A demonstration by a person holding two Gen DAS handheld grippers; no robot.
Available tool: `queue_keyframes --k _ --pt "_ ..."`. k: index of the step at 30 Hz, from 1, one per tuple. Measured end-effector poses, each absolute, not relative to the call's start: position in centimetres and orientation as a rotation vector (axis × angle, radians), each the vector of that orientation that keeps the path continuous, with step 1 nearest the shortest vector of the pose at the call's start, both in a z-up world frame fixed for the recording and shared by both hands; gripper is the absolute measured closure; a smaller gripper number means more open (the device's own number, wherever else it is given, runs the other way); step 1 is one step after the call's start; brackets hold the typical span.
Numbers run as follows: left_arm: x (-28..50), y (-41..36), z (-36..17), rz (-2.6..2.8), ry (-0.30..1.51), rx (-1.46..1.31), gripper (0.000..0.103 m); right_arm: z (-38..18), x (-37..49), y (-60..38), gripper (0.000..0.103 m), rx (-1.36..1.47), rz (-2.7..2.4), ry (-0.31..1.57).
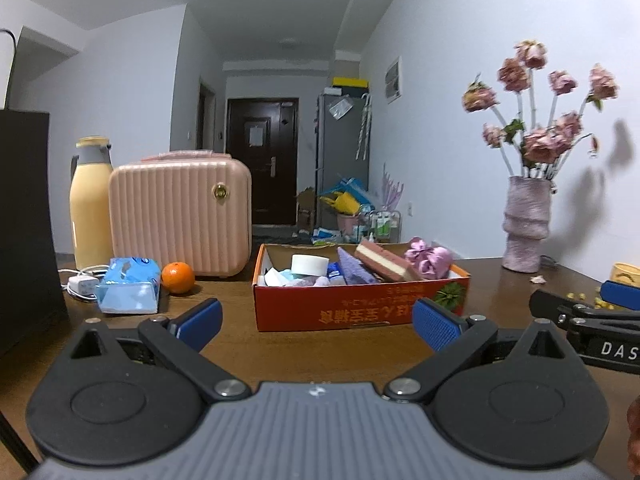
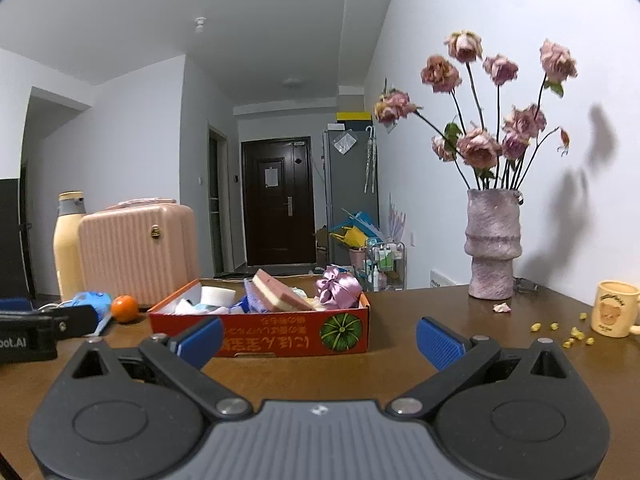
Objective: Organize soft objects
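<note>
A red cardboard box point(image 1: 340, 304) sits on the brown table, seen also in the right wrist view point(image 2: 280, 332). It holds soft things: a pink and cream sponge point(image 1: 384, 266) point(image 2: 276, 292), a purple satin scrunchie point(image 1: 426, 260) point(image 2: 338, 286), a white tape roll point(image 1: 310, 265) point(image 2: 217, 295), a purple cloth point(image 1: 354, 270) and blue packets. A blue tissue pack point(image 1: 128, 284) lies left of the box. My left gripper point(image 1: 318, 322) is open and empty, short of the box. My right gripper point(image 2: 320, 340) is open and empty, in front of the box's right half.
A pink case point(image 1: 180, 216), a yellow bottle point(image 1: 90, 208), an orange point(image 1: 178, 277) and a white charger point(image 1: 82, 285) stand at the left. A vase of dried roses point(image 2: 492, 240), a yellow mug point(image 2: 614, 314) and scattered crumbs point(image 2: 572, 332) are at the right.
</note>
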State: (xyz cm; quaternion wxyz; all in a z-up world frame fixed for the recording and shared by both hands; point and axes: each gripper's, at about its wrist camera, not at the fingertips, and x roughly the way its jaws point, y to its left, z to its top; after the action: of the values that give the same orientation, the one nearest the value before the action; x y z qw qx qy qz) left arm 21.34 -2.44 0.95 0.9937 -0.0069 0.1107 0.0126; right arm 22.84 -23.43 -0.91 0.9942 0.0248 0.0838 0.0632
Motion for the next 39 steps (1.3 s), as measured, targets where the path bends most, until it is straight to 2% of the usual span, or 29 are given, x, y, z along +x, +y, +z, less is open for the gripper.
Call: queue_keyframes --k 14,39 --pt "13.0 -3.1 1.3 -0.022 0.172 0.021 0.0 0.7 14.0 -23.9 0.0 0.02 0.149 0.142" --pt "11.8 -3.3 1.5 -0.024 0.151 0.03 0.0 1.0 12.6 -24.2 0.0 0.022 0.159 0.12"
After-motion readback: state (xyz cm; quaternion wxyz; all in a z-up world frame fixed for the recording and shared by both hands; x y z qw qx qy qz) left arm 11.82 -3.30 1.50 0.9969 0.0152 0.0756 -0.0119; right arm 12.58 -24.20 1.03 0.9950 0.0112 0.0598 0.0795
